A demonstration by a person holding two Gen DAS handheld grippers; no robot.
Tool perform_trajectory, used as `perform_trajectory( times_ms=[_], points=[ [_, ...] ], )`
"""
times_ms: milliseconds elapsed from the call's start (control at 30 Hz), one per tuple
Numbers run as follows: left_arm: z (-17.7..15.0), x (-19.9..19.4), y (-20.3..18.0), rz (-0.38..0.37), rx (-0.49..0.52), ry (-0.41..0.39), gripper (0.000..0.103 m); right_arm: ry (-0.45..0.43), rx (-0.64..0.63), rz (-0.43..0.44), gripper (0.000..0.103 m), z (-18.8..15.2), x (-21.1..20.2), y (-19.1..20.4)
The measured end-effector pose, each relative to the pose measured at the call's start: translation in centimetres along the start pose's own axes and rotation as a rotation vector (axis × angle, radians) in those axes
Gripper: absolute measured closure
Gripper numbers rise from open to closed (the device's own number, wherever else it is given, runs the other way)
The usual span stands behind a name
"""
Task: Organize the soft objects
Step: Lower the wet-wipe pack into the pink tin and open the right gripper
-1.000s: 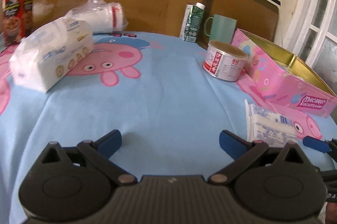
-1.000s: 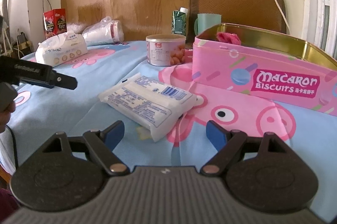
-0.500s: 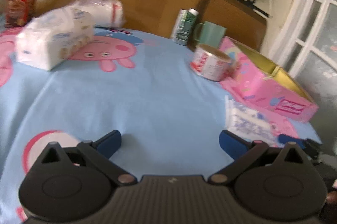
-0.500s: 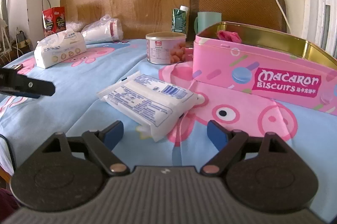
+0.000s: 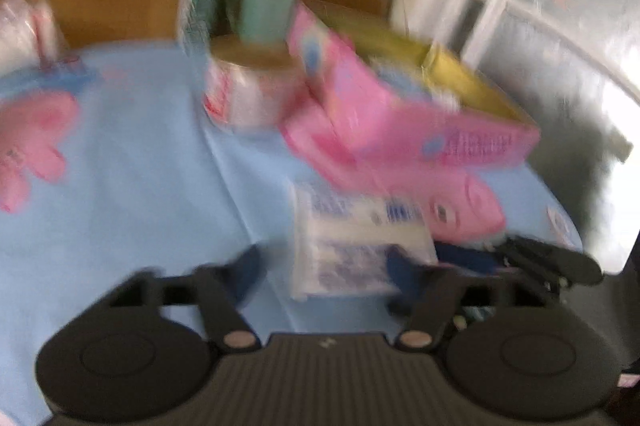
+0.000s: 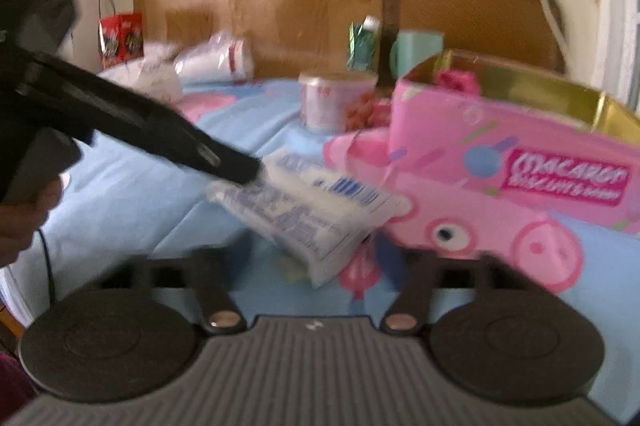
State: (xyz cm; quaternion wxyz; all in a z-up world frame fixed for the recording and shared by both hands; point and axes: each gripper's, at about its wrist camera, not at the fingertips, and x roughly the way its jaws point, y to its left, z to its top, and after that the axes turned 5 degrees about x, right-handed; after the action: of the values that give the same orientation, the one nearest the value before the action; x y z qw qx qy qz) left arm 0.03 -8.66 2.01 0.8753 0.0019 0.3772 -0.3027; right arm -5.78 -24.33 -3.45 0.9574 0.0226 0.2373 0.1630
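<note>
A flat white tissue pack (image 5: 352,238) (image 6: 316,206) lies on the blue Peppa Pig cloth in front of the pink Macaron biscuit tin (image 5: 400,106) (image 6: 516,146). My left gripper (image 5: 324,274) is open, its fingers on either side of the pack's near end. In the right wrist view, the left gripper (image 6: 240,166) reaches in from the left and touches the pack's far corner. My right gripper (image 6: 304,266) is open, close to the pack's near corner. Both views are blurred. A pink soft thing (image 6: 456,78) lies inside the tin.
A round can (image 5: 248,94) (image 6: 336,98), a green carton (image 5: 200,6) and a teal mug (image 5: 264,6) stand behind the tin. A large tissue pack (image 6: 152,74), a bagged roll (image 6: 220,58) and a red packet (image 6: 120,34) lie at the far left. A window is at the right.
My left gripper has swung right and forward to the flat tissue pack, which now lies between its fingers. My right gripper moved slightly closer to the pack. The pack's near end looks lifted.
</note>
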Motion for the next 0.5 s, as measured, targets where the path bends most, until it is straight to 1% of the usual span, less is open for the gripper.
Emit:
perform_trajectory(
  times_ms=[33, 67, 100, 167, 233, 300, 367, 433, 500],
  points=[
    [0.1, 0.1, -0.6, -0.012, 0.019, 0.005, 0.049, -0.003, -0.010, 0.002, 0.060, 0.0, 0.0, 0.3],
    [0.4, 0.1, -1.2, 0.000, 0.037, 0.010, 0.050, -0.003, -0.017, 0.003, 0.061, 0.1, -0.1, 0.5],
    [0.6, -0.3, -1.8, 0.008, 0.056, -0.009, 0.050, -0.014, -0.021, 0.003, 0.064, 0.3, -0.4, 0.5],
    [1.3, -1.5, -2.8, -0.004, 0.084, -0.064, 0.050, -0.079, -0.020, -0.007, 0.064, 0.8, -1.5, 0.4],
    [2.7, -2.8, -3.8, -0.022, 0.112, -0.135, 0.050, -0.159, -0.015, -0.024, 0.064, 1.7, -3.0, -0.2],
    [4.4, -3.3, -4.8, -0.043, 0.142, -0.193, 0.046, -0.239, -0.007, -0.051, 0.063, 2.8, -4.3, -1.1],
    [6.2, -2.5, -5.9, -0.060, 0.164, -0.215, 0.045, -0.292, -0.011, -0.111, 0.063, 4.0, -4.9, -2.3],
    [7.8, -0.8, -7.1, -0.073, 0.193, -0.234, 0.045, -0.314, -0.007, -0.184, 0.063, 5.0, -4.7, -3.8],
    [9.4, 1.5, -8.3, -0.085, 0.212, -0.233, 0.044, -0.322, 0.024, -0.248, 0.063, 5.7, -4.2, -5.9]
  ],
)
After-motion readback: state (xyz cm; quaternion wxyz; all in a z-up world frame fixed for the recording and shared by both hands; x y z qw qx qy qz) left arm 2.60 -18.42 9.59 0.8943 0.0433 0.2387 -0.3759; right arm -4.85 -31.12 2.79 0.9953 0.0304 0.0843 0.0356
